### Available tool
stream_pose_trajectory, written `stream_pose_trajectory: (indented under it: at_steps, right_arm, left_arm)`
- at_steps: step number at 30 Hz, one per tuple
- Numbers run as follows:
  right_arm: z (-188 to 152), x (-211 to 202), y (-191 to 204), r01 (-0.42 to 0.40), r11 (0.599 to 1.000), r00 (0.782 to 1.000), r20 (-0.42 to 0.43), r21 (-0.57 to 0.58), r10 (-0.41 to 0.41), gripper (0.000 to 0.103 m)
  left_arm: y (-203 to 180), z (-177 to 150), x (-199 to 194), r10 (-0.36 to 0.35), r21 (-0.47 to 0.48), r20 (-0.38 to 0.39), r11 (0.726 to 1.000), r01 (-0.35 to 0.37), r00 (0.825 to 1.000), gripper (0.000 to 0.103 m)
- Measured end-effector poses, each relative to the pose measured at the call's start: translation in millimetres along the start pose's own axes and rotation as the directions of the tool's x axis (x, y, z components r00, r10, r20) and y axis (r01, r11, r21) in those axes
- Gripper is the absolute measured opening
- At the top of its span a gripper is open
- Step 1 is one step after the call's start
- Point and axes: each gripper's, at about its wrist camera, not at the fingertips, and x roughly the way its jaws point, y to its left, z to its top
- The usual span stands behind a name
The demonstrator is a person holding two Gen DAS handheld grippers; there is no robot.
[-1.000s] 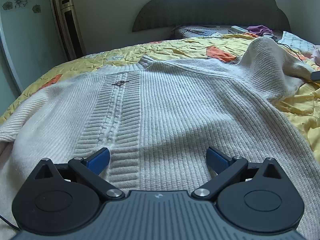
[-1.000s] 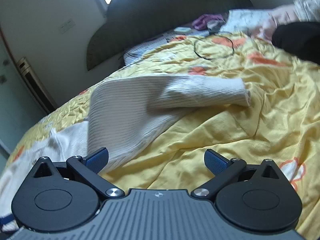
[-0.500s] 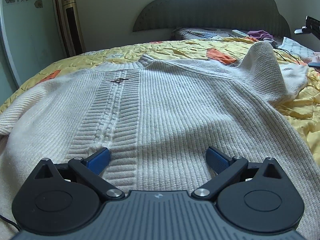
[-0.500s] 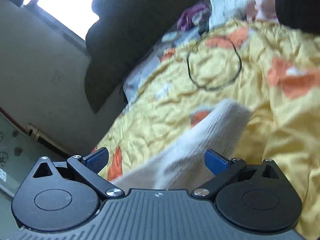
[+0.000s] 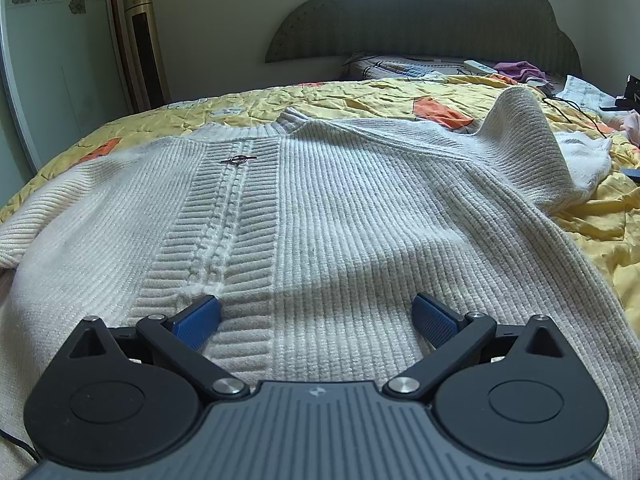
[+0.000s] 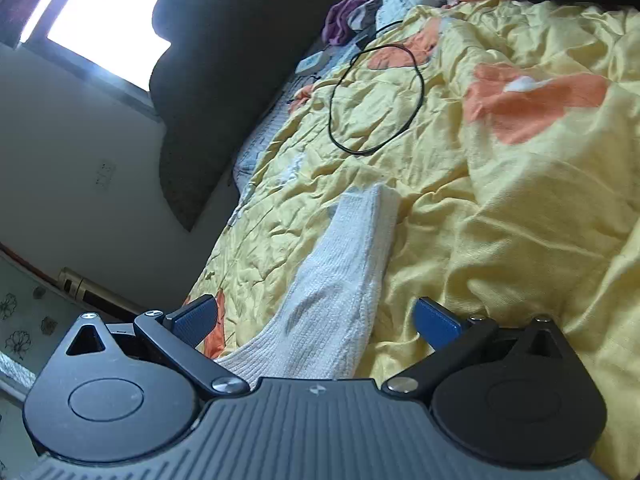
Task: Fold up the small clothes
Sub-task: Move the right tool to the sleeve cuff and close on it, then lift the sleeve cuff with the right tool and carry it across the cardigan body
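Sweater sleeve (image 6: 340, 280) now between right hand-held gripper (image 6: 316, 318) fingers, previously flat ahead.

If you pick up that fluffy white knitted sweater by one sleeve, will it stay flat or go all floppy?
Probably floppy: the white ribbed knit sweater already drapes and humps over the yellow quilted bedspread. Its sleeve sags limply between the open right gripper fingers. The thick knit suggests it is fairly heavy and may stretch.
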Motion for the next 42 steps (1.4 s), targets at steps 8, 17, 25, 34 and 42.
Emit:
stream_pose_trajectory:
  at_steps: [8,17,25,34,42]
  right_arm:
    - [0,36,20,-0.062,0.994,0.998,-0.012,-0.09,0.061,0.103]
    - [8,66,23,0.099,0.989,0.993,0.067,-0.113,-0.092,0.025]
    - [10,13,9,0.1,0.993,0.979,0.184,-0.059,-0.088,0.012]
    - [0,-64,28,0.296,0.912,0.919,0.345,-0.283,-0.192,0.012]
    - [-66,-60,106,0.332,0.714,0.93,0.342,-0.616,-0.137,0.012]
  left_arm:
    - [0,0,0,0.0,0.0,0.0,1.0,0.0,1.0,0.103]
    - [1,0,1,-0.003,-0.001,0.0,1.0,0.003,1.0,0.103]
    - [1,0,1,-0.003,-0.002,0.0,1.0,0.003,1.0,0.103]
    - [-3,5,-3,-0.018,0.043,-0.019,0.999,0.019,1.0,0.103]
    - [23,27,-11,0.008,0.036,-0.042,0.999,-0.006,0.999,0.103]
